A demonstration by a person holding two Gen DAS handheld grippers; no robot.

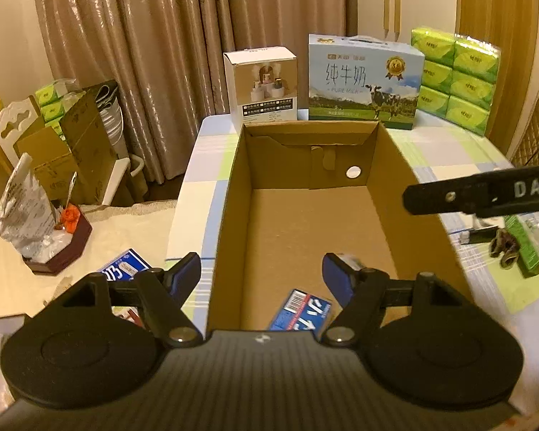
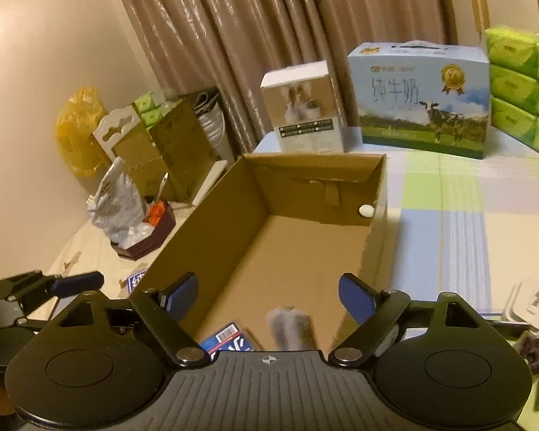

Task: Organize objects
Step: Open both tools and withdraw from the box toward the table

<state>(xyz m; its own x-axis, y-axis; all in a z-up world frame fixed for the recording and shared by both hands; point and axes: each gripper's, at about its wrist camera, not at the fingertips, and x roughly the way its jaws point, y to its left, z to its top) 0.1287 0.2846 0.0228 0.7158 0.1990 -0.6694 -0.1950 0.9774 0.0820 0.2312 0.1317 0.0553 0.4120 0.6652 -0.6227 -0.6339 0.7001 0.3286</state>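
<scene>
Both tools sit spread over the near end of the open cardboard box (image 1: 305, 222). Left tool (image 1: 261, 269): pads wide apart, nothing pinched; one pad is outside the box's left wall, the other above the box floor. Right tool (image 2: 268, 296): pads also wide apart, nothing pressed btwn them. No earlier pic, so I say only how they stand now.

Blue carton (image 1: 300, 310) lies flat on the box floor at the near end, barcode face up. Its long axis runs diagonally, far end toward the left wall, near end hidden under my left tool's body. From the right wrist the same carton is near the box's left side.

Small grey-brown thing (image 2: 293, 328) shows blurred just below the gap of my right tool, inside the box, beside the blue carton. Too smeared to tell its shape or which way it points.

Second blue carton (image 1: 124, 269) lies outside the box, left of it. Box's long axis runs away from me across the checked counter (image 1: 449, 151), far end near the milk case (image 1: 363, 82).
</scene>
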